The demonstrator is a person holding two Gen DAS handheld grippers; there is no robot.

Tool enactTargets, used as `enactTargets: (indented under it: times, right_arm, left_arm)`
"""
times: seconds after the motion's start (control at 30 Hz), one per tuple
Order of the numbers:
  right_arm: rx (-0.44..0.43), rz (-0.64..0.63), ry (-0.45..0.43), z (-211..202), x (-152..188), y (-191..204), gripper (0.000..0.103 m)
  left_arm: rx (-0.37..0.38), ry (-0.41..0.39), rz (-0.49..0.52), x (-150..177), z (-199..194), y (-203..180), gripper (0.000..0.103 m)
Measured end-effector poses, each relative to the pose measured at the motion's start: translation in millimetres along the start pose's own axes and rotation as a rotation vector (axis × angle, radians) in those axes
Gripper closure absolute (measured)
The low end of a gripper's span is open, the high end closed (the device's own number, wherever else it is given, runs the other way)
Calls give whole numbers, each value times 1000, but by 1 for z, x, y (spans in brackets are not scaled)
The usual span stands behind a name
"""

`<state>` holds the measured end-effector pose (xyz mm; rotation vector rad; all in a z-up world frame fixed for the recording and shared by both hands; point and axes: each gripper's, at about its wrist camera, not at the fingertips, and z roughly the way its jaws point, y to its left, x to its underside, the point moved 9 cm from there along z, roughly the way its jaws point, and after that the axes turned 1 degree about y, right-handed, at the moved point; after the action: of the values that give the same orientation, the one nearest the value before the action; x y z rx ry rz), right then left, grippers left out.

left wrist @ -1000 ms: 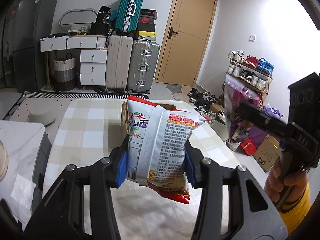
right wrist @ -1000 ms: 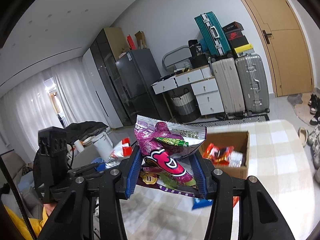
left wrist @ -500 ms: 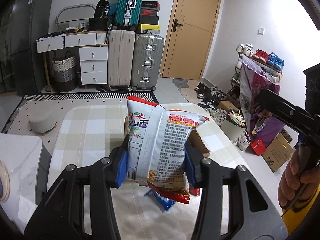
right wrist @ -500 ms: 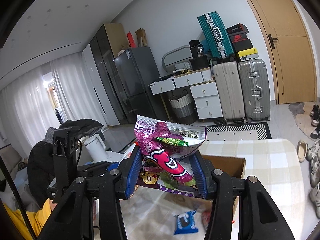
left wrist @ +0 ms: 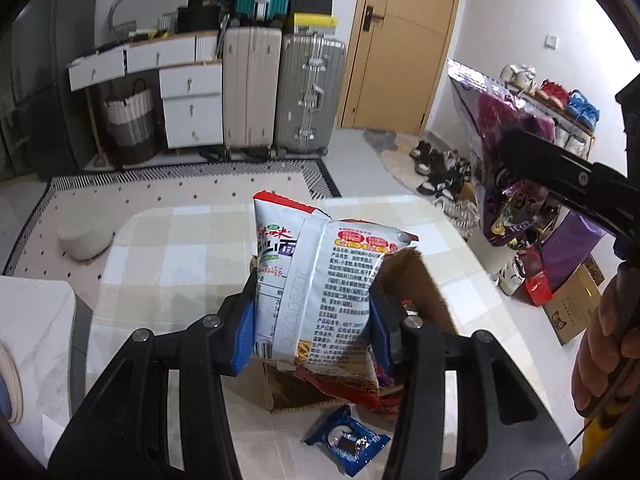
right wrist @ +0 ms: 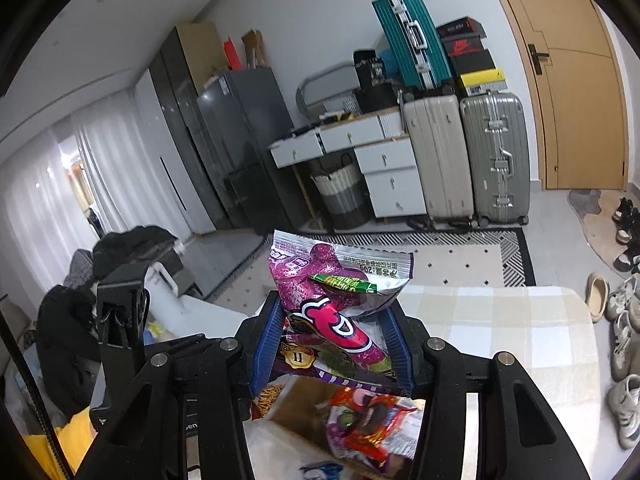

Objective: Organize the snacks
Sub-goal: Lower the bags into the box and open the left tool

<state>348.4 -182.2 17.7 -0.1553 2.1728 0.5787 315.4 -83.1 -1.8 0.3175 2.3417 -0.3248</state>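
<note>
My left gripper [left wrist: 314,320] is shut on a white and red noodle snack bag [left wrist: 320,280], held upright above the near side of a cardboard box [left wrist: 416,284] on the checked table [left wrist: 168,252]. My right gripper [right wrist: 334,340] is shut on a purple snack bag [right wrist: 332,300], held above the same box [right wrist: 296,404], which holds several red and purple packets [right wrist: 368,424]. The purple bag [left wrist: 496,152] and the right gripper's arm also show at the right of the left wrist view. A blue cookie packet [left wrist: 346,442] lies on the table in front of the box.
The table's right edge [left wrist: 480,264] drops to a floor with shoes and a small carton [left wrist: 572,312]. A white side table [left wrist: 32,320] stands at the left. Suitcases, drawers and a door stand at the back of the room.
Both grippers have come nearer the box and now hang over it, each still holding its bag. The blue cookie packet now lies close below the left gripper.
</note>
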Motion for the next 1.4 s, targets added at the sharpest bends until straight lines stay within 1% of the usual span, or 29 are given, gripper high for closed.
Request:
enactTargets:
  times: [0.17,0.33,0.43,0.67,0.73,0.8,0.87,0.9,0.97,1.1,1.13,1.23,1.3,1.4]
  right_arm:
    - [15,49,107,40,26,-27,54]
    - [23,78,178,66,50,-51,54]
    - [27,82,203,76,58,-58,54]
    - [21,102,209,86,65,-66,54]
    - [25,105,219,88,68,-69,54]
    - [26,105,223,88,71,-67,54]
    - [22,109,231,89,71,-65,54]
    - [23,114,231,89,71,-66,54]
    - [23,113,240,90,73,-64,54]
    - [33,102,254,90,76,-60,54]
    - [37,103,256,90,76,-60,54]
    - [39,110,264,93,78,-58,54]
    - [54,98,274,95,81,-54,54]
    - [67,82,291,97,83,-52,54]
  left_arm:
    - [4,79,-10,5,57,2,60]
    - [11,109,-27,15,92,4,60]
    - [19,122,-30,21,106,6,60]
    - [39,111,-29,13,125,15,60]
    - [37,115,-26,13,128,17,59]
    - [30,113,-25,14,128,21,53]
    - [-11,105,-12,14,125,25,25]
    - [-11,92,-12,12,124,26,23]
    - [12,71,-26,10,118,28,23]
    - [0,70,-44,11,111,37,23]
    - [-5,68,-44,14,103,37,23]
    - [-63,37,-43,15,89,44,23]
    - [-67,25,-52,17,82,48,22]
    - [-81,31,-55,19,75,53,22]
